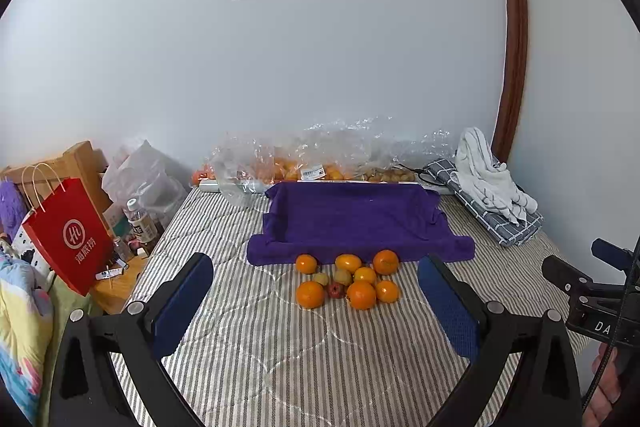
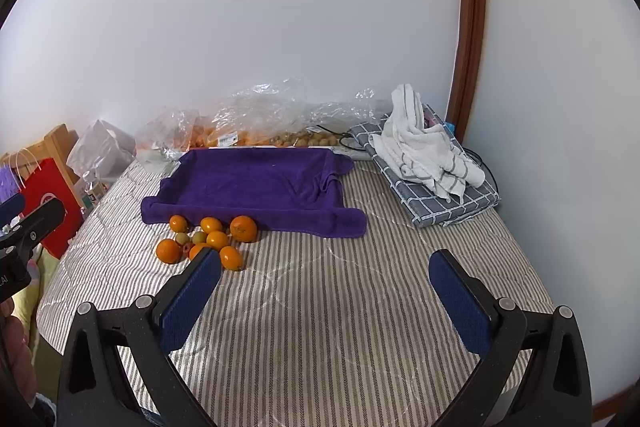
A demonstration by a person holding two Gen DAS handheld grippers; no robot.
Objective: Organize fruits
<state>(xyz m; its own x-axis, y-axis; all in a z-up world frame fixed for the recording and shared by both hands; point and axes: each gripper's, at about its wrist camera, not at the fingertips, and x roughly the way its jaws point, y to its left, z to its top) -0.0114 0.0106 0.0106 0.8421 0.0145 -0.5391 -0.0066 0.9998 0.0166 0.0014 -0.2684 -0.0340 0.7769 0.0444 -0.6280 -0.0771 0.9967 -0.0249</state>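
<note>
Before the purple towel (image 1: 356, 223), fruits (image 1: 348, 281) cluster crosswise; both grippers' jaws gape, empty.

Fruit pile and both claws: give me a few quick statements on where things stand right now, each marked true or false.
1. The fruit pile lies on the striped bed cover, in front of the purple towel tray. True.
2. The left claw is shut on an orange. False: it is open and holds nothing.
3. The tray already holds several oranges. False: no fruit shows inside it.
4. The right claw is open and holds nothing. True.
5. A small red fruit sits among the oranges. True.
6. The white towel covers the fruit pile. False: it lies on a checked cloth, apart from the fruit.
</note>
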